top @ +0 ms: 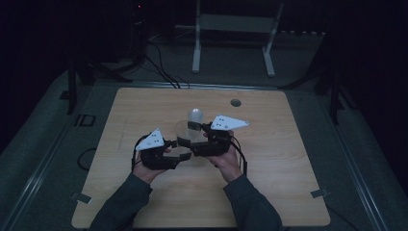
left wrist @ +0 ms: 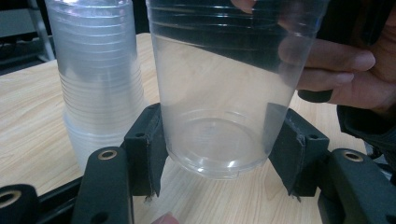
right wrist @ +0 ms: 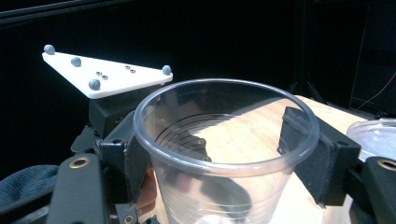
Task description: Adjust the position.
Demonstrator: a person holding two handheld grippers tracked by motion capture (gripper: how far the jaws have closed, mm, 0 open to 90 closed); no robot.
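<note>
Centrally on the table (top: 144, 202), the left gripper (left wrist: 215, 154) clamps the clear cup (left wrist: 219, 116) low at its base. The right gripper (right wrist: 224, 154) brackets the cup's rim; whether its pads touch cannot be told. A cup stack (left wrist: 95, 70) stands just beside. Table edges lie well apart, with open board all round.

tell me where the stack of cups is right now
In the high view the stack of cups stands upright near the table's middle, just behind the single clear cup held between both grippers.
</note>
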